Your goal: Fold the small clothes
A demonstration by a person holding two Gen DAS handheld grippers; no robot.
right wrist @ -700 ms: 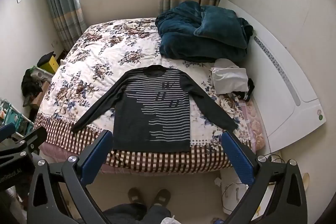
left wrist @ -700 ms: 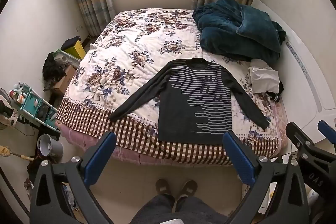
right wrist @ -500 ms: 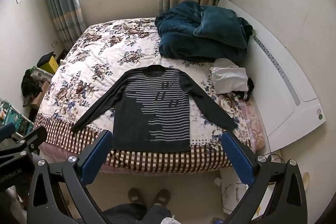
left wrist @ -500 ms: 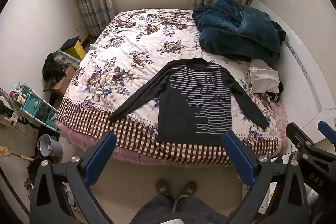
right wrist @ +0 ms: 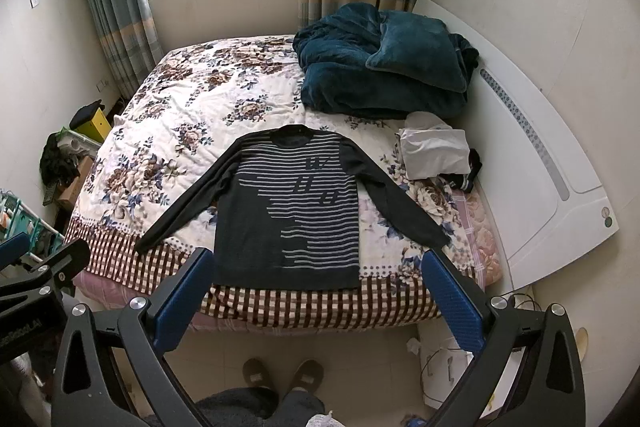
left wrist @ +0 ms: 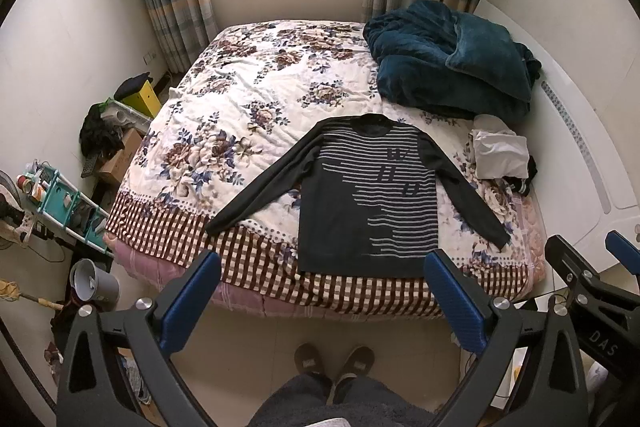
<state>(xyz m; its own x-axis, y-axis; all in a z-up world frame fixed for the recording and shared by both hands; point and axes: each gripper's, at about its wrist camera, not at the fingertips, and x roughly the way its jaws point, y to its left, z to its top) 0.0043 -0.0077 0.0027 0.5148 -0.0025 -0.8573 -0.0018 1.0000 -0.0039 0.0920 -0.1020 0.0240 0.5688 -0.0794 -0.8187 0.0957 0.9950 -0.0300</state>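
Note:
A dark long-sleeved sweater with pale stripes (left wrist: 360, 195) (right wrist: 292, 211) lies flat and face up at the near edge of the bed, both sleeves spread outward. My left gripper (left wrist: 320, 299) hangs open above the floor in front of the bed, well short of the sweater's hem, with nothing between its blue pads. My right gripper (right wrist: 316, 299) is open too, held at the same height beside it. The right gripper's arm shows at the right edge of the left wrist view, and the left one's at the left edge of the right wrist view.
The floral quilt (left wrist: 248, 107) covers the bed. A teal blanket (left wrist: 448, 59) is heaped at the far right, with a white garment (left wrist: 500, 155) and a dark item beside it. A white headboard (right wrist: 540, 163) runs along the right. Clutter, a teal rack (left wrist: 64, 203) and a bucket (left wrist: 92, 283) stand left. A person's slippered feet (left wrist: 336, 363) stand on the floor.

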